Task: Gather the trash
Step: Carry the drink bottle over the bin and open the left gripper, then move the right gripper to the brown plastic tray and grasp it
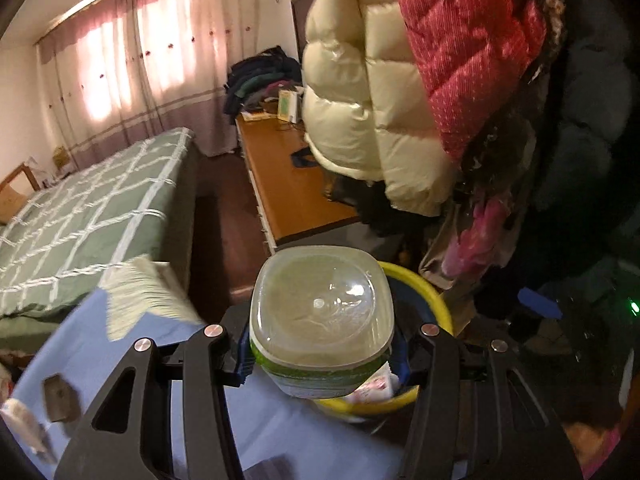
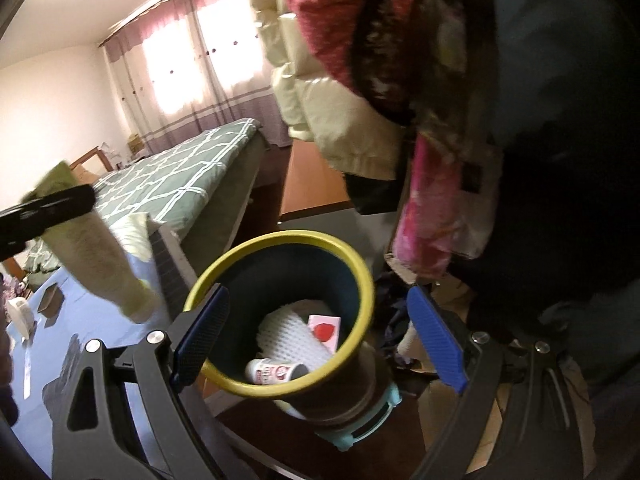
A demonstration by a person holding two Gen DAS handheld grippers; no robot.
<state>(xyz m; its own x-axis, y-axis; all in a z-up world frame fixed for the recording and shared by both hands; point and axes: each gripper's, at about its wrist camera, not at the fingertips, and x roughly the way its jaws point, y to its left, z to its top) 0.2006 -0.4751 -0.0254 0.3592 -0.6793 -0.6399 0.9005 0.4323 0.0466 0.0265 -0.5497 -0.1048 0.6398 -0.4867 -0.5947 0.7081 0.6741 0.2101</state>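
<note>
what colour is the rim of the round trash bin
Yellow, around a dark teal inside; the round trash bin's rim shows best in the right wrist view.

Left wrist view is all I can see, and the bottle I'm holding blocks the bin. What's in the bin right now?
Observer: The right wrist view looks straight into the bin. A white foam net, a small card with a red shape and a little white bottle lie at the bottom.
Operator: Is my bottle over the opening?
Observer: Not from that view. The pale green bottle hangs left of the yellow rim, above the blue tabletop, not above the opening.
</note>
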